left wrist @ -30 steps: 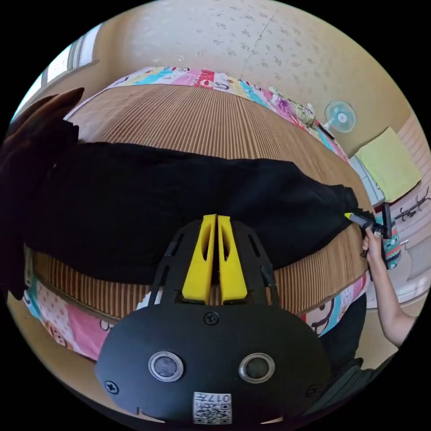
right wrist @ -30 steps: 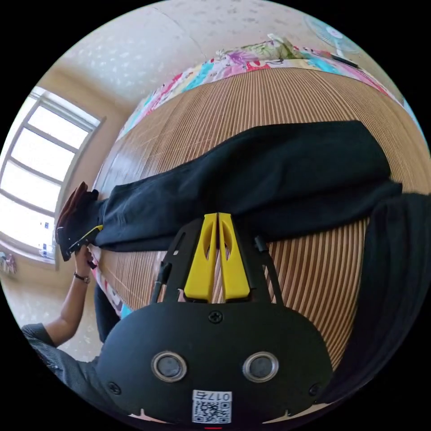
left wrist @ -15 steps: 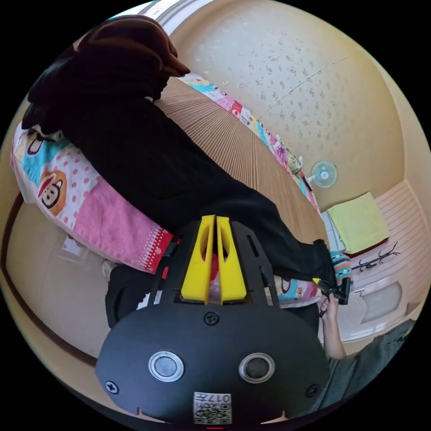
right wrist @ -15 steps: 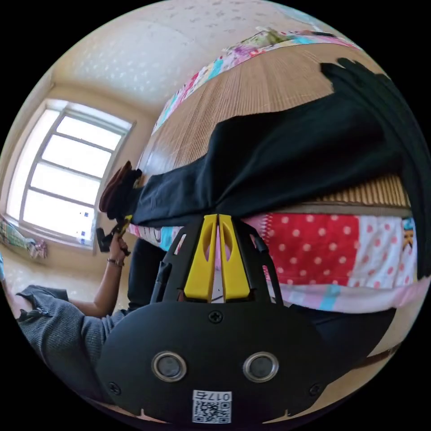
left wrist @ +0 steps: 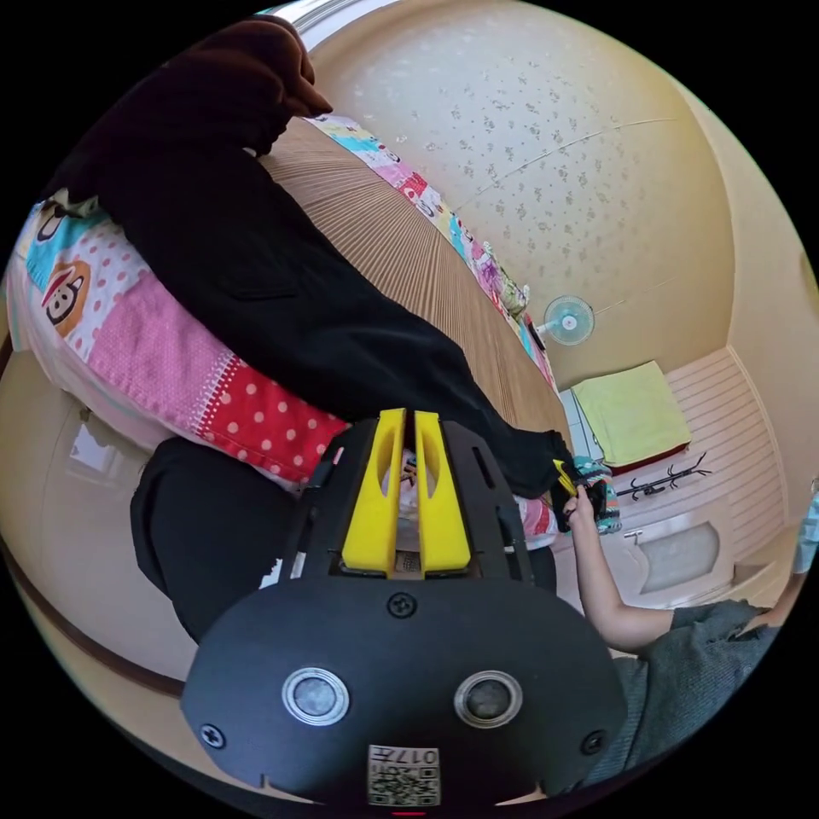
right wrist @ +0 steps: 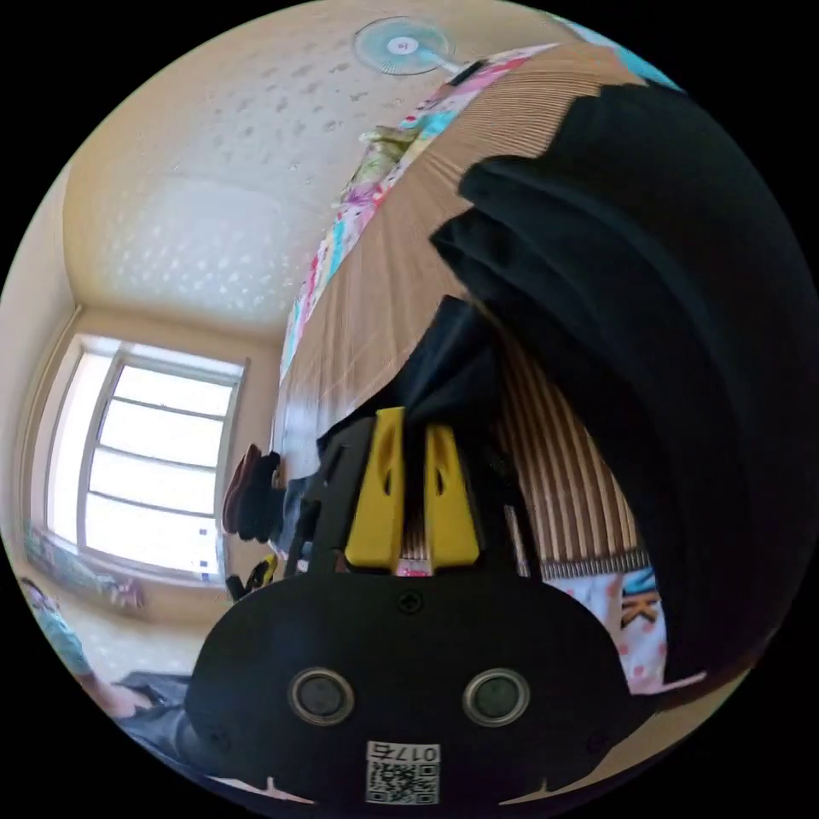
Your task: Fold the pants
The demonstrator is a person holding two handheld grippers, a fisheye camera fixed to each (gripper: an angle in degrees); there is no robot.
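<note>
Ribbed brown bamboo matting [left wrist: 401, 247] covers a bed with a patchwork cartoon-print sheet [left wrist: 162, 375] hanging over its edge, and everything below is placed against that mat.

Left gripper [left wrist: 408, 426], yellow-jawed on a black frame, hangs off the mat's near edge over the sheet; its jaws stand a narrow gap apart with no cloth between them, so it holds nothing. Right gripper [right wrist: 411, 426] sits at the mat's edge with a fold of dark cloth rising from between its yellow jaws; it looks clamped on the fabric, though how deep the bite goes is hidden.

Long black pants [left wrist: 281, 290] lie stretched along the near edge of the mat, partly drooping over it onto the sheet. A brown-and-black heap of other clothes [left wrist: 213, 94] rests on the mat's far end beside them.

Risks, as I judge them: with one end unheld and the cloth already overhanging, a pull from the right could drag the pants off the mat toward the floor. A shallow pinch might slip, or catch only one layer and skew the fold.
</note>
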